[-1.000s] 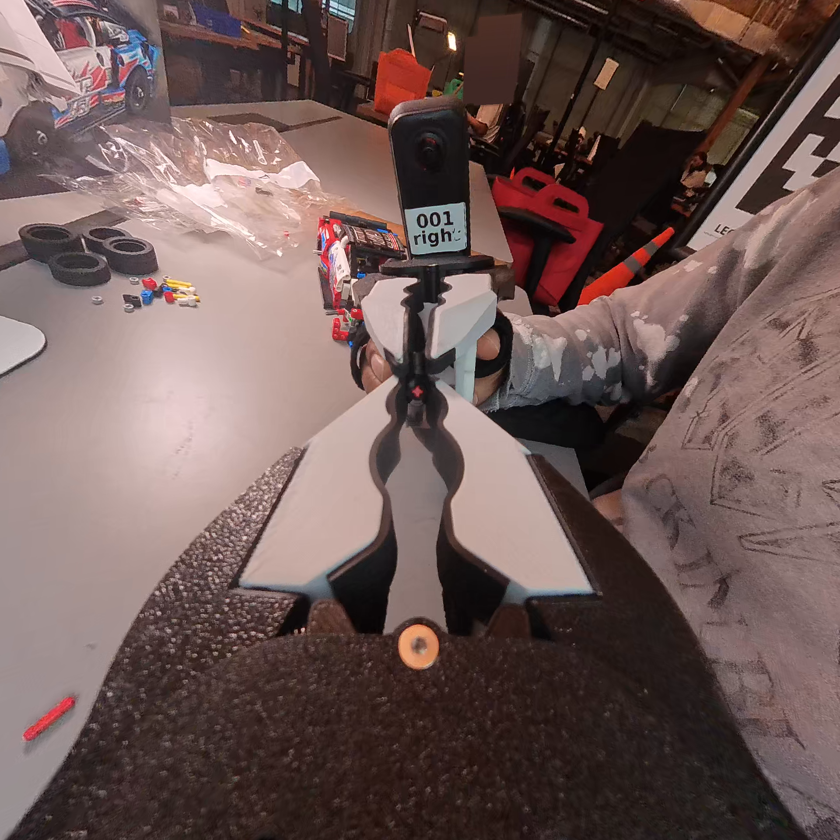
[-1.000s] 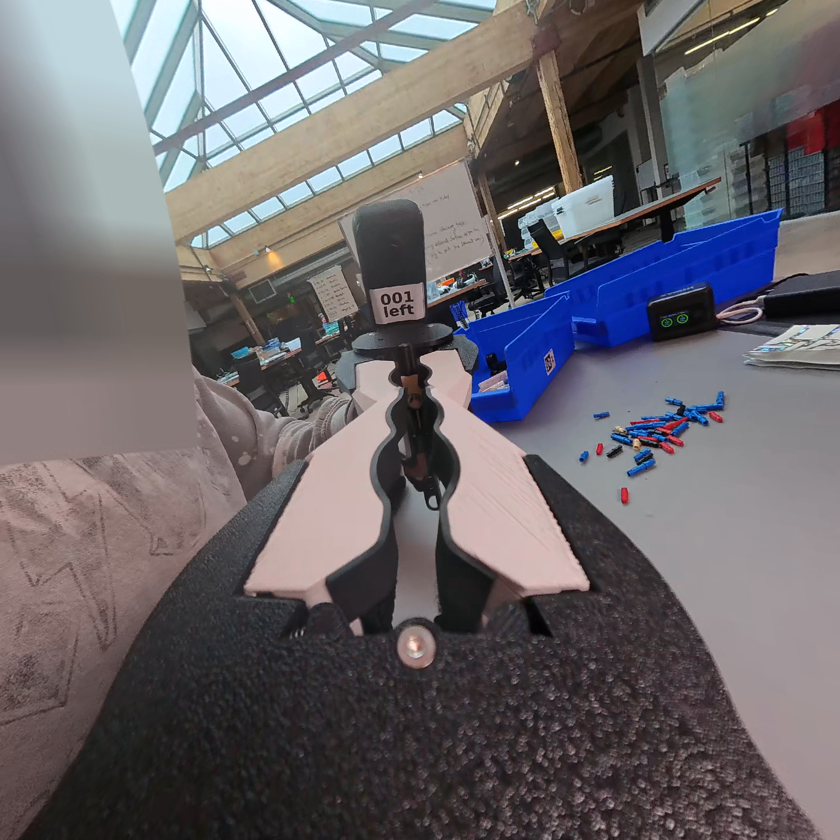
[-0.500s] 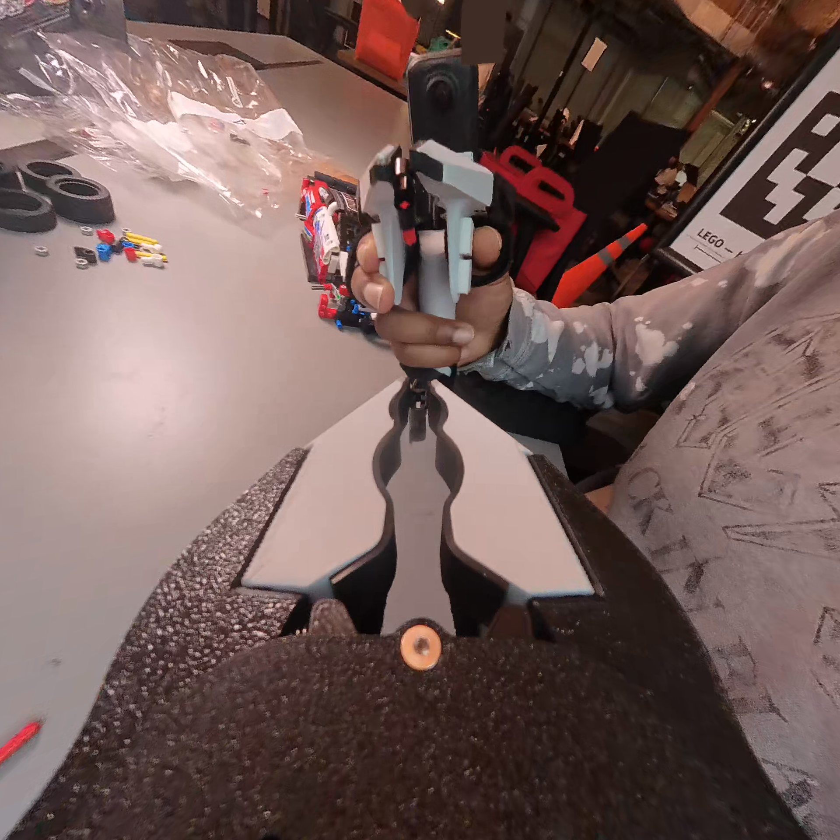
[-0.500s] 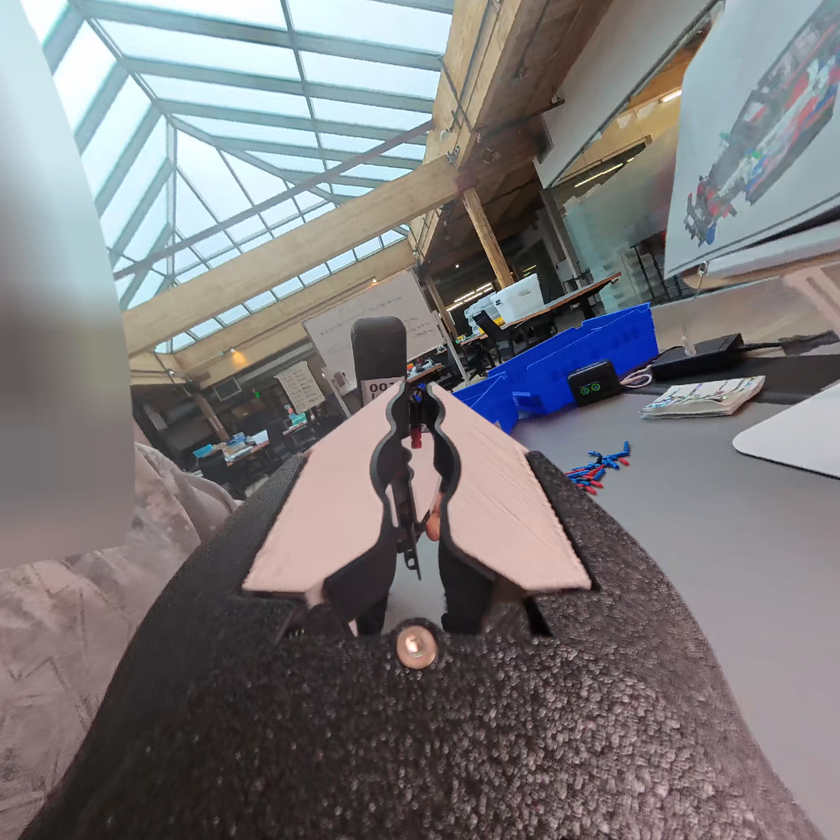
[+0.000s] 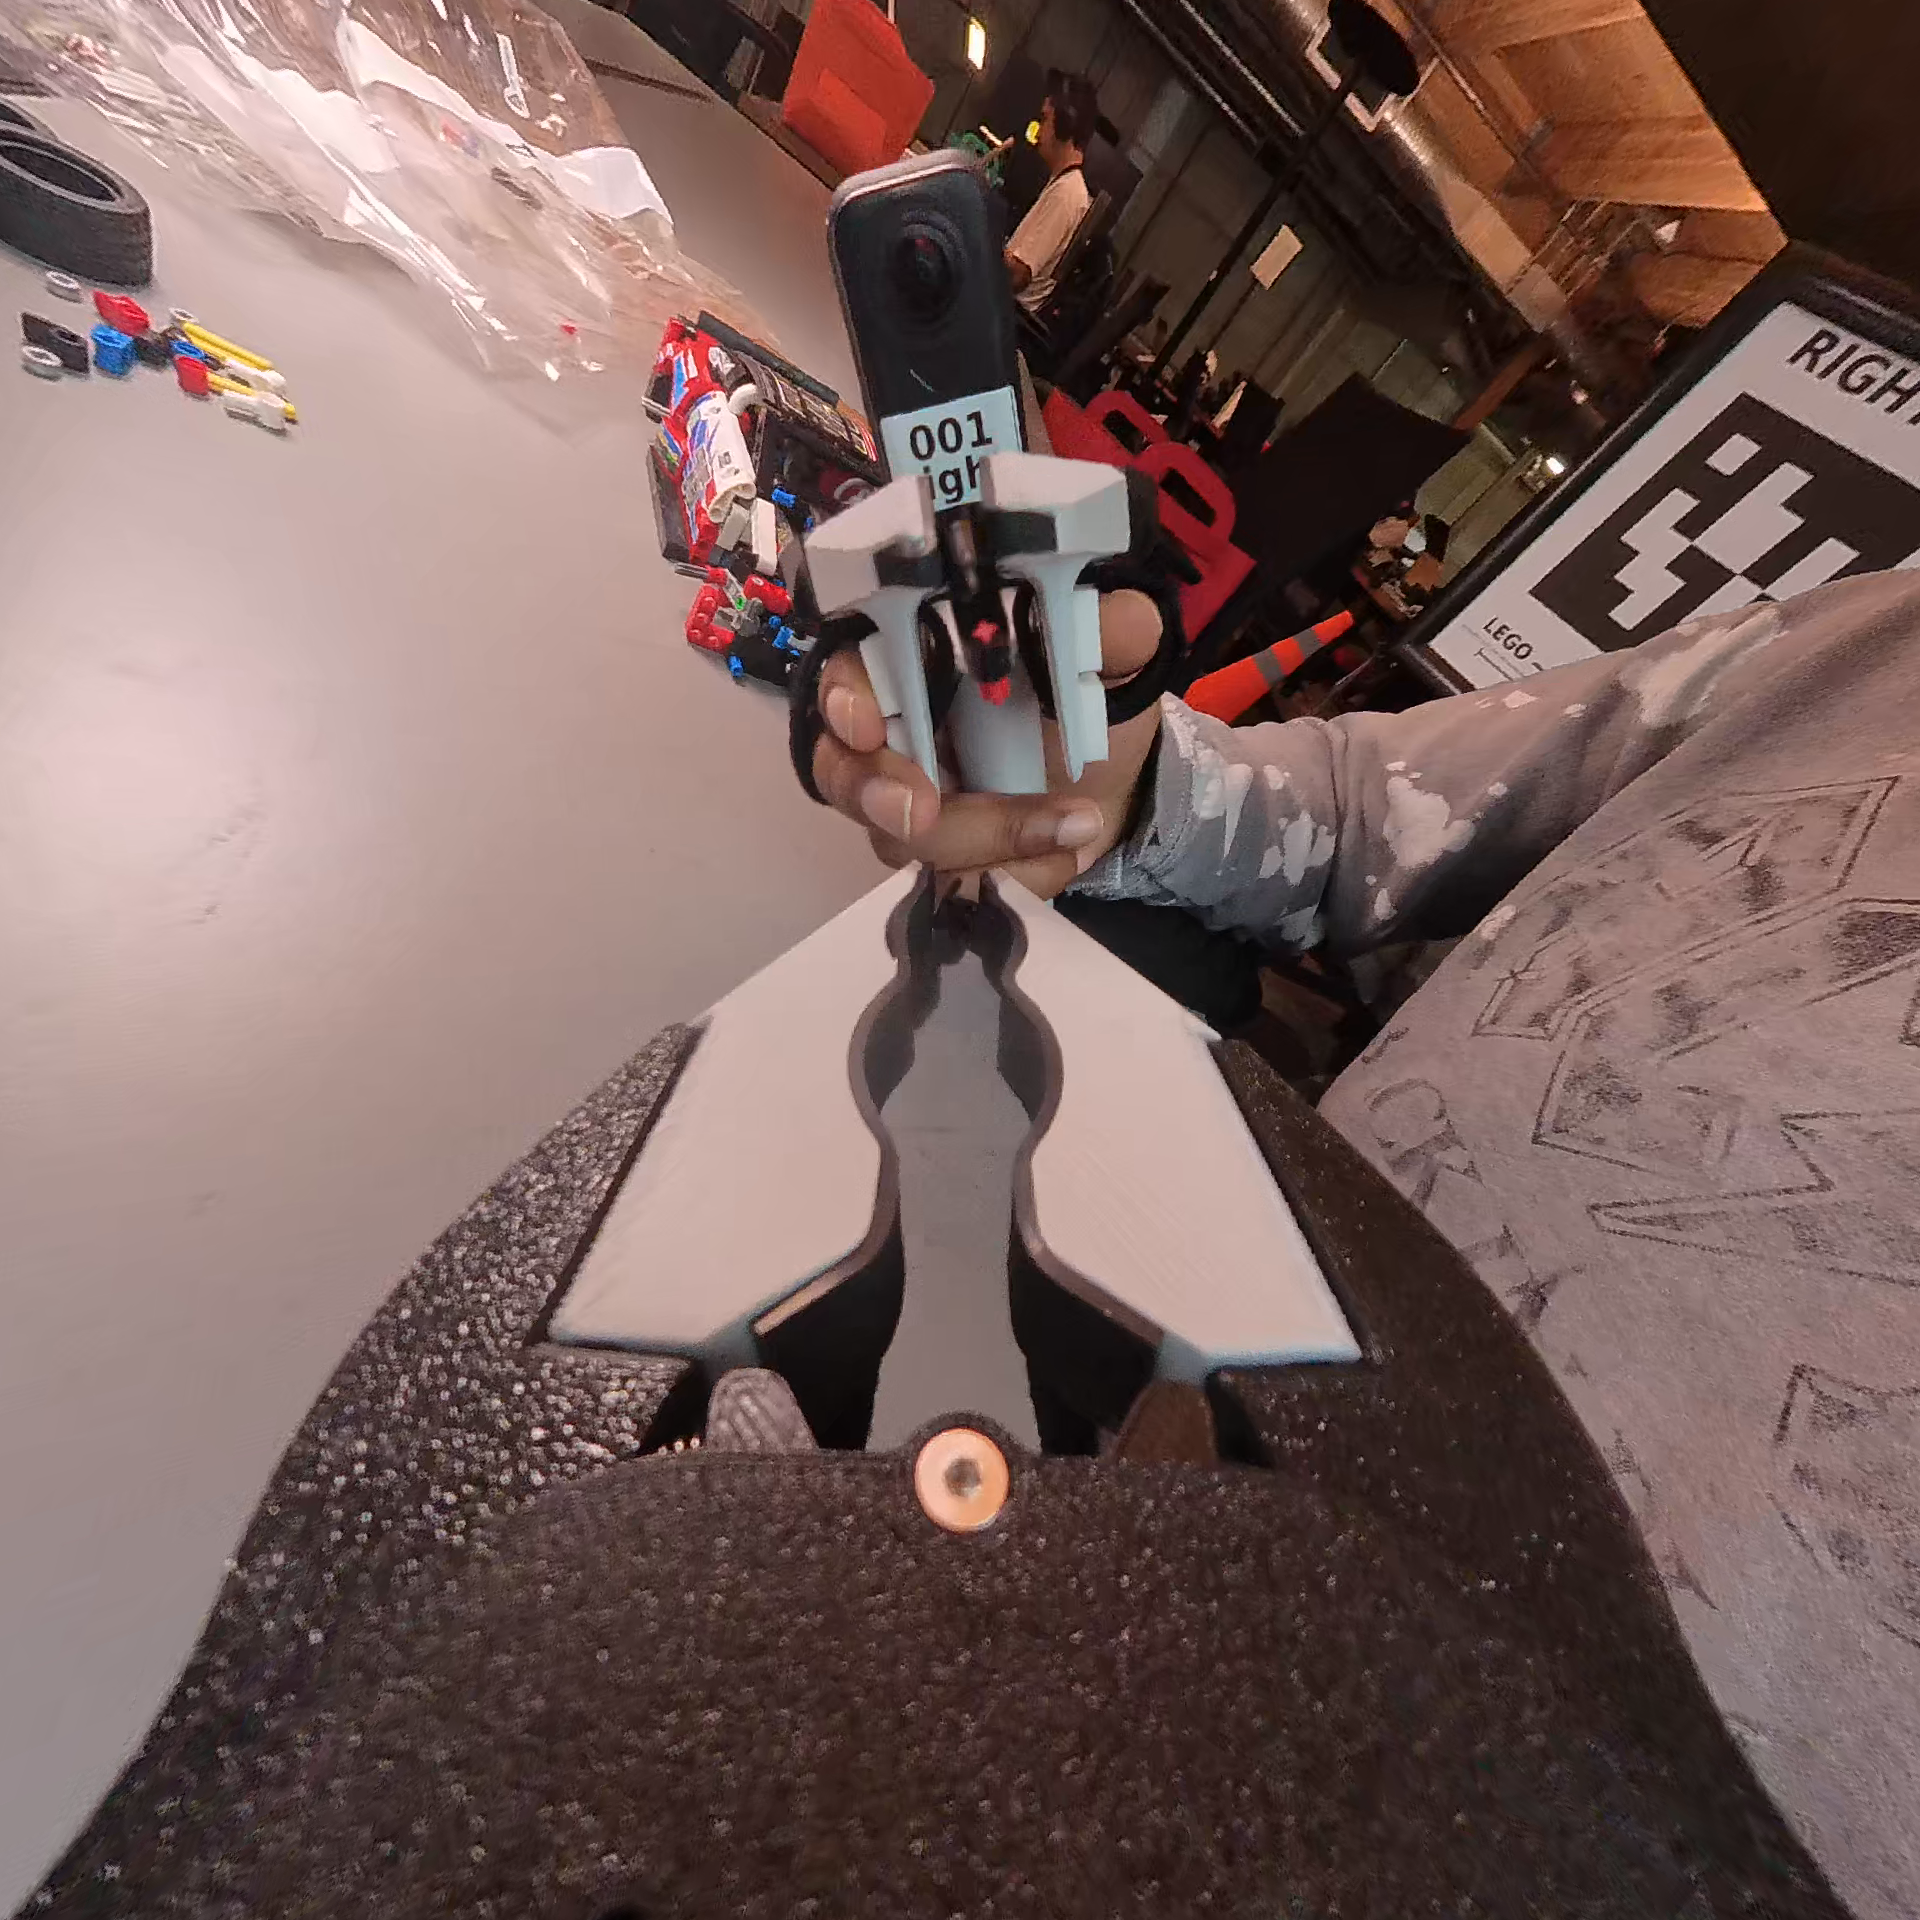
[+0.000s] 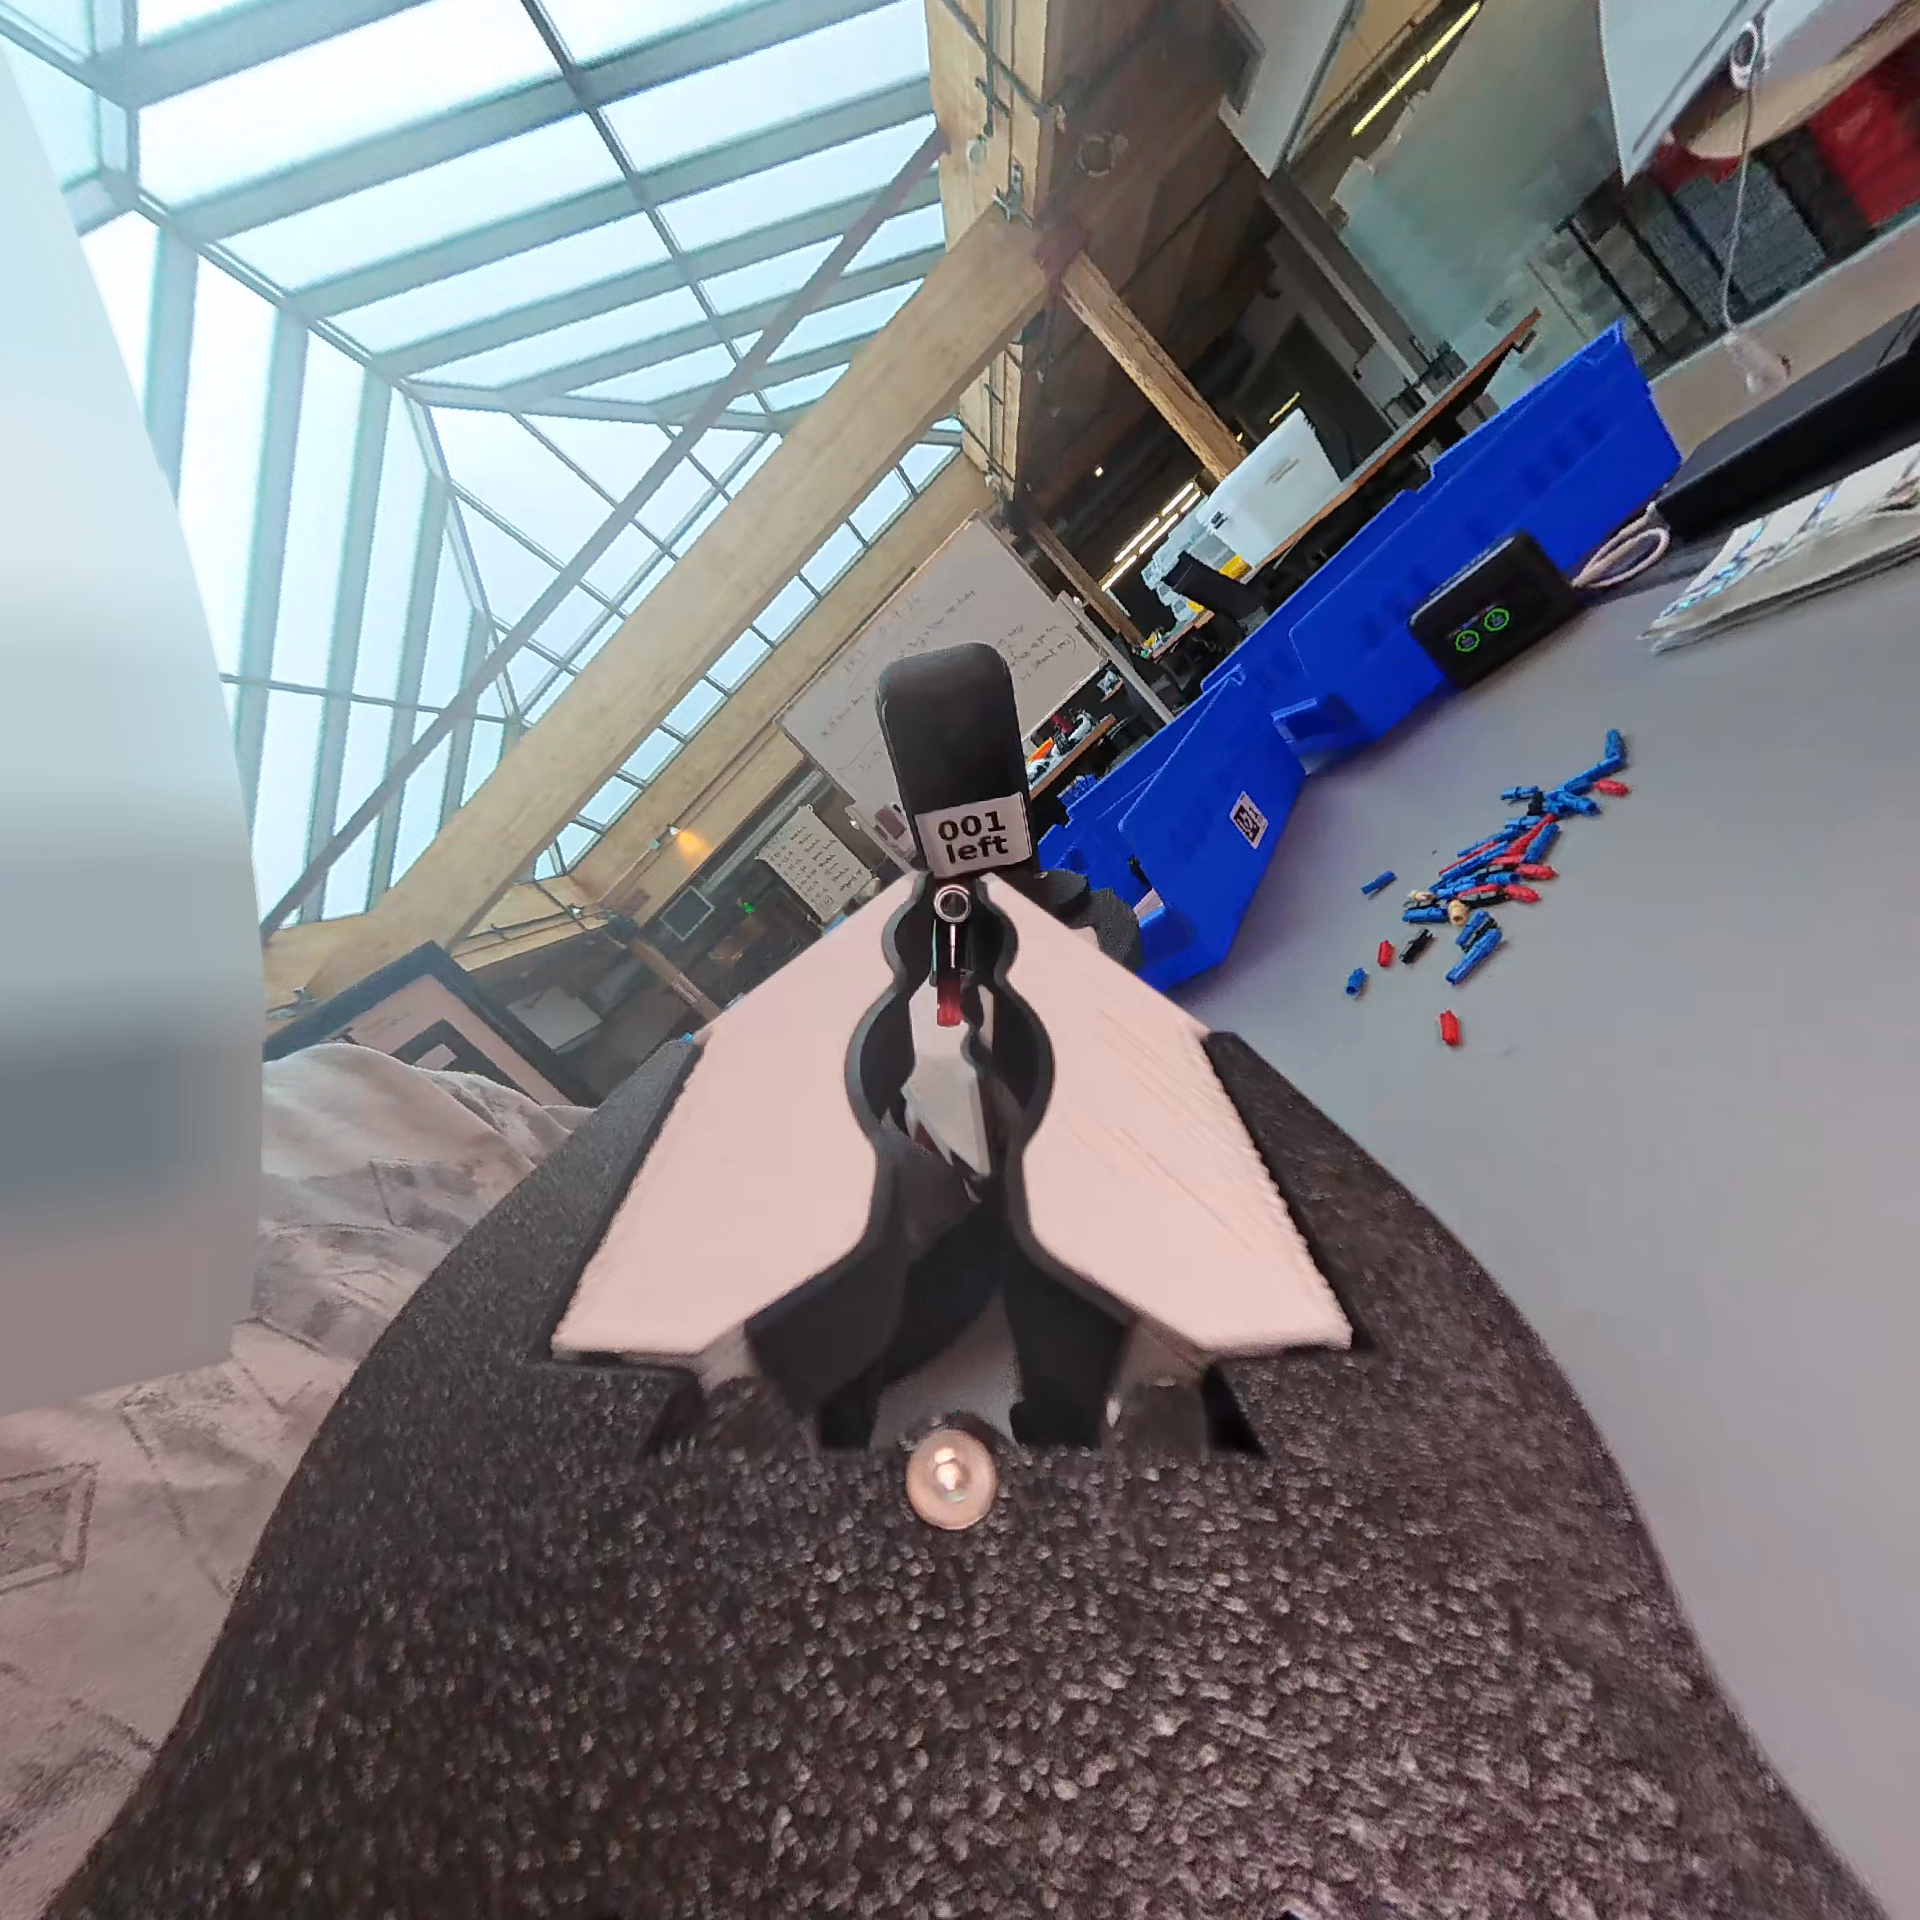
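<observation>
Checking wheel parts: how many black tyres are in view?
2, both at the left wrist view's upper-left edge: one tyre, and a cropped second tyre behind it. More may be off-frame.

Smooth matt grey table (image 5: 312, 831)

My left gripper (image 5: 961, 904) has pale grey fingers edged black, in a speckled black shell. At twelve o'clock my right gripper (image 5: 982, 665) shows light grey, pinching a black piece tipped red (image 5: 992, 681). At ten o'clock, a red, white and blue model car (image 5: 717, 468). My sleeve (image 5: 1455, 790) is grey, splashed white. In the right wrist view, blue bins (image 6: 1455, 582) at two o'clock; blue, red and black pins (image 6: 1496, 873) scattered on the grey table (image 6: 1714, 1039).
</observation>
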### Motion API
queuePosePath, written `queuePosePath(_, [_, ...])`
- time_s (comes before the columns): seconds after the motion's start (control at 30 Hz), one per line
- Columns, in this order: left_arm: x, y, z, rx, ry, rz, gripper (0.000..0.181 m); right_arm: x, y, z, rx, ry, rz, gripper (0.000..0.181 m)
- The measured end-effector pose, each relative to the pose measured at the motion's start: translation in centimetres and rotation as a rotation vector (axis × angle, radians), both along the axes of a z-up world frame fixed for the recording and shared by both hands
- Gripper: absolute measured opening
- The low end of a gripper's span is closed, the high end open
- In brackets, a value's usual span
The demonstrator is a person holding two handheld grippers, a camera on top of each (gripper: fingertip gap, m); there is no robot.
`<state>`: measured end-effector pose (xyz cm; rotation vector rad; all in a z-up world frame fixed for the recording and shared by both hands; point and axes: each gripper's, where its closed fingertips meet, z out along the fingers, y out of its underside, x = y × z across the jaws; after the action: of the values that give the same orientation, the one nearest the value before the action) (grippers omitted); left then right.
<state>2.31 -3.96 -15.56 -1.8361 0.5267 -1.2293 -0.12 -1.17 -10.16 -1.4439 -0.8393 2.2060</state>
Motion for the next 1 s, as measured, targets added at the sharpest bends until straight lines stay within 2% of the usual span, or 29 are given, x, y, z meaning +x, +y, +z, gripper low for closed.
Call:
queuePosePath(0.27, [-1.2, 0.4, 0.8, -0.053, -0.149, 0.013, 0.010, -0.8, -0.4, -1.7, -0.078, -0.045, 0.039, 0.006])
queuePosePath(0.37, [-1.7, 0.8, 1.2, -0.064, -0.208, 0.037, 0.017, -0.9, -0.3, -1.9, -0.078, -0.051, 0.030, 0.006])
queuePosePath(0.53, [-1.9, 1.3, 1.8, -0.069, -0.275, 0.058, 0.015, -1.3, -0.3, -2.1, -0.039, -0.057, -0.018, 0.006])
queuePosePath(0.57, [-1.9, 1.4, 1.8, -0.064, -0.275, 0.062, 0.005, -1.4, -0.3, -2.2, -0.025, -0.059, -0.030, 0.005])
queuePosePath(0.8, [-3.2, 1.2, 2.6, 0.006, -0.226, 0.088, 0.004, -1.0, -0.7, -1.7, 0.088, -0.060, -0.012, 0.005])
queuePosePath(1.0, [-3.1, 0.2, 2.8, 0.035, -0.183, 0.053, 0.002, -0.3, -1.9, -2.4, 0.373, -0.124, 0.051, 0.004])
